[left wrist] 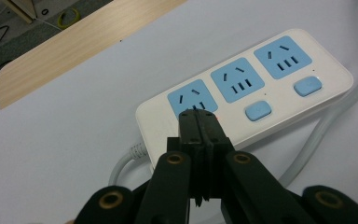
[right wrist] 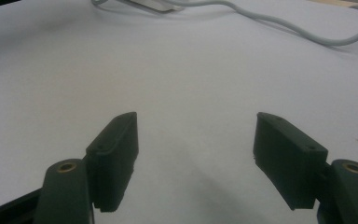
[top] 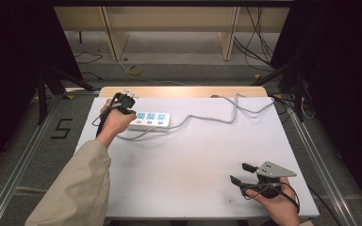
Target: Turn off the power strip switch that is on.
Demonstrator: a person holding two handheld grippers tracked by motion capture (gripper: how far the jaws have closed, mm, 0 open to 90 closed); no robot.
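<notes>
A white power strip (top: 151, 120) with three blue sockets lies at the back left of the white table (top: 193, 160). My left gripper (top: 132, 111) is shut with nothing between its pads. In the left gripper view its tips (left wrist: 198, 114) rest on the power strip (left wrist: 279, 79) just below the leftmost socket (left wrist: 192, 97), covering the spot where that socket's switch sits. A small red light (left wrist: 218, 118) glows beside the tips. Two other blue switches (left wrist: 258, 111) show uncovered. My right gripper (top: 239, 173) stands open and empty near the front right; its jaws (right wrist: 196, 140) hover over bare table.
The strip's grey cable (top: 207, 117) snakes right and back across the table to the far edge. A second loop of cable (left wrist: 326, 126) runs along the strip's near side. A wooden strip (top: 184, 91) borders the table's back. Loose wires lie on the floor (top: 134, 70) behind.
</notes>
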